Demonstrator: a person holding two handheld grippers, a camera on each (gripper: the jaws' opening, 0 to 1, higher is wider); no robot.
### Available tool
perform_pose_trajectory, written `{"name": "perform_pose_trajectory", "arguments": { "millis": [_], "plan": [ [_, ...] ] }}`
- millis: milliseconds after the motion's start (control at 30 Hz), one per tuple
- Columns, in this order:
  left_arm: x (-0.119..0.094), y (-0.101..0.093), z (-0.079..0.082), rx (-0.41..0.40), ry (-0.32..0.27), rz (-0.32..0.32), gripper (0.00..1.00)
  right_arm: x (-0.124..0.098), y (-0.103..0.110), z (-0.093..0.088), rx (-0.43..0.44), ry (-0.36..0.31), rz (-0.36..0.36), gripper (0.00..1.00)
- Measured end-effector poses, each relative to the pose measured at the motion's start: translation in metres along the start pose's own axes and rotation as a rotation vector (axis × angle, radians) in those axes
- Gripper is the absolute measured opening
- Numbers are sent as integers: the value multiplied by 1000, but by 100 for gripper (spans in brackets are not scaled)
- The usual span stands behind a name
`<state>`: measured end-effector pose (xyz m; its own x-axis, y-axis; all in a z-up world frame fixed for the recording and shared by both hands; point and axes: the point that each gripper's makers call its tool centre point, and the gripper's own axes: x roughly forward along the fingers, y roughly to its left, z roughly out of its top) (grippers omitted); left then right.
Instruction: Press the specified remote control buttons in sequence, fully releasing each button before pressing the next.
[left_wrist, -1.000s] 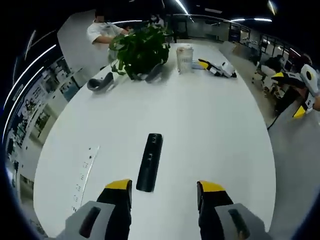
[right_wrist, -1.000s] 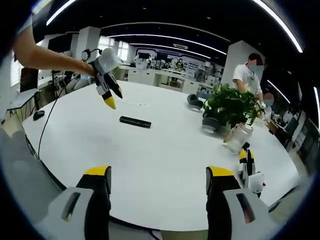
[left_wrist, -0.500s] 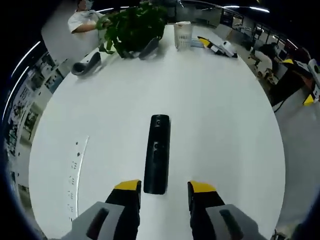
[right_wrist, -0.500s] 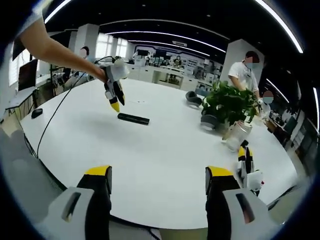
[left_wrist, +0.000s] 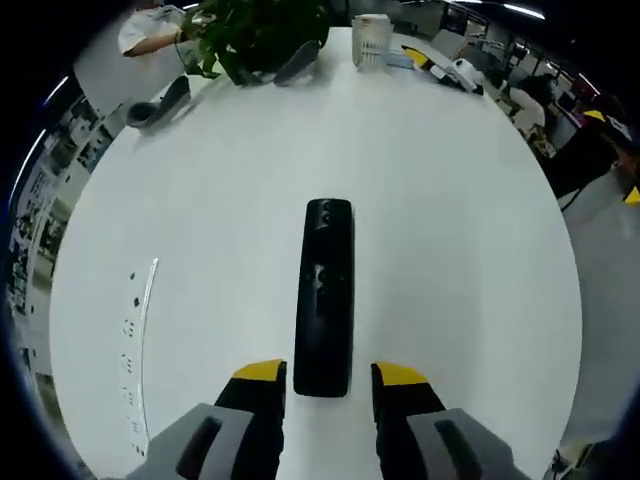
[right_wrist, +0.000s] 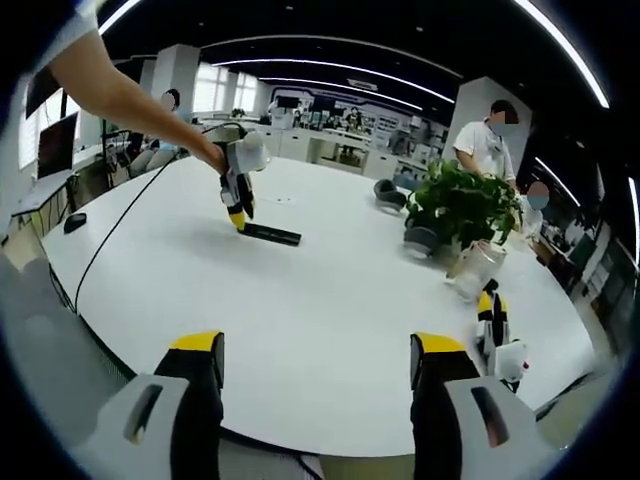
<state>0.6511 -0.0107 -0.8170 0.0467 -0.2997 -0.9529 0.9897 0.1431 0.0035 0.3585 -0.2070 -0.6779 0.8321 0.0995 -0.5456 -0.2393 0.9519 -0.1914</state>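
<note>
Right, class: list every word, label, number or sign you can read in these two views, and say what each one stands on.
None can be read.
Remote control: its buttons show as dark bumps; any marks are too small to read.
White strip on the table: small dark marks, too blurred to read.
Background wall displays: too small to read.

Open office, white table (right_wrist: 330, 330), ceiling striplights (right_wrist: 340, 70)

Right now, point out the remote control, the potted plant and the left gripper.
remote control (left_wrist: 325, 295), left gripper view, middle of its black body.
potted plant (right_wrist: 458, 207), right gripper view, its green leaves.
left gripper (right_wrist: 238, 216), right gripper view, between its yellow-tipped fingers.
</note>
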Motion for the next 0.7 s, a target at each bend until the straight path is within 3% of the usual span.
{"name": "perform_pose_trajectory", "arguments": {
  "millis": [533,700],
  "plan": [
    [12,5,-5,-60,27,-3,25,2,1,-3,-6,12,9,77],
    [12,2,-5,-36,32,-1,24,2,1,-3,-9,15,10,77]
  ]
}}
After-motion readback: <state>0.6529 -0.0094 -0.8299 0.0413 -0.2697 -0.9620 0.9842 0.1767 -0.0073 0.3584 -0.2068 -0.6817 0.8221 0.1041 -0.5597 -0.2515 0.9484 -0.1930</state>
